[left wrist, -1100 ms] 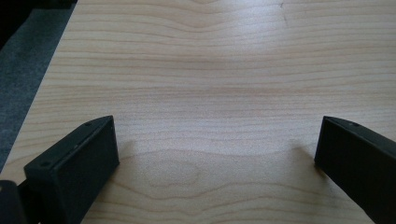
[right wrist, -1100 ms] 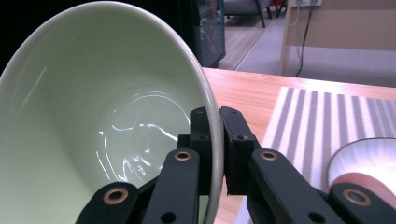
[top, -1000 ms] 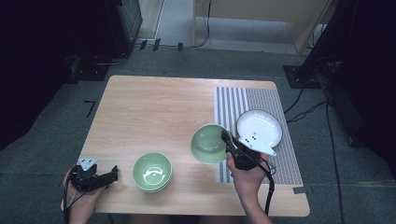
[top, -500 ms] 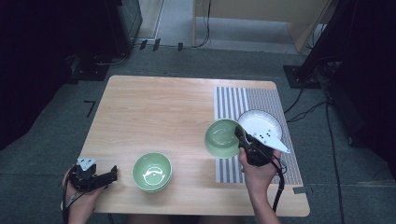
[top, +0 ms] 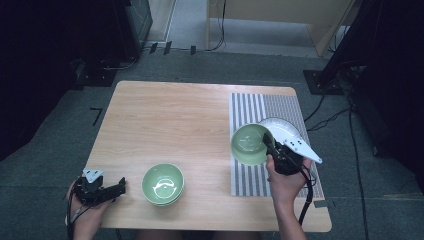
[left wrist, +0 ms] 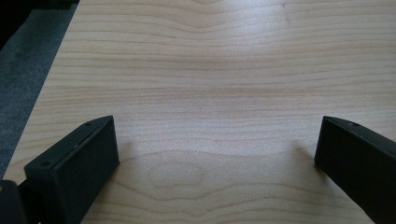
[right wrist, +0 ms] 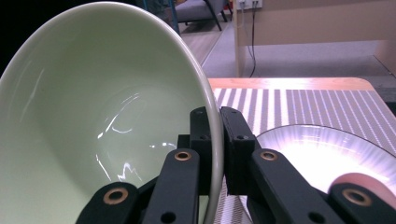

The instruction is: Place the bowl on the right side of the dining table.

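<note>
Bowl (top: 248, 144), seen from the high view, has moved right off the bare wood since a second ago and now hangs over the striped mat (top: 260, 177), clamped by the right gripper (top: 270, 146) just beside the plate (top: 284, 131), so a set-down there looks near; second bowl (top: 162, 183) sits untouched on the table (top: 165, 120), dark floor and cables around. Left gripper (left wrist: 215, 149) view: jaws wide apart over empty wood. Right gripper view: jaws pinch the bowl's rim, plate beyond.
</note>
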`<state>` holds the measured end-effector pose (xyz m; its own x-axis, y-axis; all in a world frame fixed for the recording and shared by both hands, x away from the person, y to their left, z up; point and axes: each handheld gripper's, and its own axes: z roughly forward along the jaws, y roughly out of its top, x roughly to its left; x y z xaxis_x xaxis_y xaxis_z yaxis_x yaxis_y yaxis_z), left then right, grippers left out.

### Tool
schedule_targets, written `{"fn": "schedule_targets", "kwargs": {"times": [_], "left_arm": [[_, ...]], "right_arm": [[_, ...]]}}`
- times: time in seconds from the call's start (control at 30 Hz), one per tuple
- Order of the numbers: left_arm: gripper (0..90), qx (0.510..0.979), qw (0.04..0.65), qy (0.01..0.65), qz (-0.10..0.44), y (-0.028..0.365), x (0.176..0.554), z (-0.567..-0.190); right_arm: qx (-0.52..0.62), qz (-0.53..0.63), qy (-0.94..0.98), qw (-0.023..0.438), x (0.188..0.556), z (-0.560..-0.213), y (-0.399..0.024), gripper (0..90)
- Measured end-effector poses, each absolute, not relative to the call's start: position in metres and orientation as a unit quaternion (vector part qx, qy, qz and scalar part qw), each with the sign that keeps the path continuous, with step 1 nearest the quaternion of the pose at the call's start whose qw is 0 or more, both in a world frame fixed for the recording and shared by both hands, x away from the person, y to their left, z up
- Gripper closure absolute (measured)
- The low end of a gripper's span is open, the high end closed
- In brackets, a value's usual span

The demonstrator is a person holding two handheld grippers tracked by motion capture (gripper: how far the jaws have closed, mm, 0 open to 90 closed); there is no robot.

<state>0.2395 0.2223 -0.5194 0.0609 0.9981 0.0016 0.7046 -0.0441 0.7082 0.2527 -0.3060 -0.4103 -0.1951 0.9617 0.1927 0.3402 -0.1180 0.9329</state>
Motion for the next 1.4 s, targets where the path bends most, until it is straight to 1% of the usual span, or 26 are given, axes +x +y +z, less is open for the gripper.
{"fn": "schedule_targets", "kwargs": {"times": [0.4,0.97,1.4], "left_arm": [[0.0,0.673,0.279,0.633,0.263,0.222,0.24,-0.519],[0.0,0.673,0.279,0.633,0.264,0.222,0.24,-0.519],[0.0,0.673,0.279,0.633,0.263,0.222,0.239,-0.519]], "right_arm": [[0.578,0.488,0.573,0.313,0.259,-0.421,-0.326,85.4],[0.618,0.463,0.553,0.311,0.271,-0.444,-0.352,85.4],[0.659,0.444,0.533,0.292,0.284,-0.469,-0.376,85.4]]}}
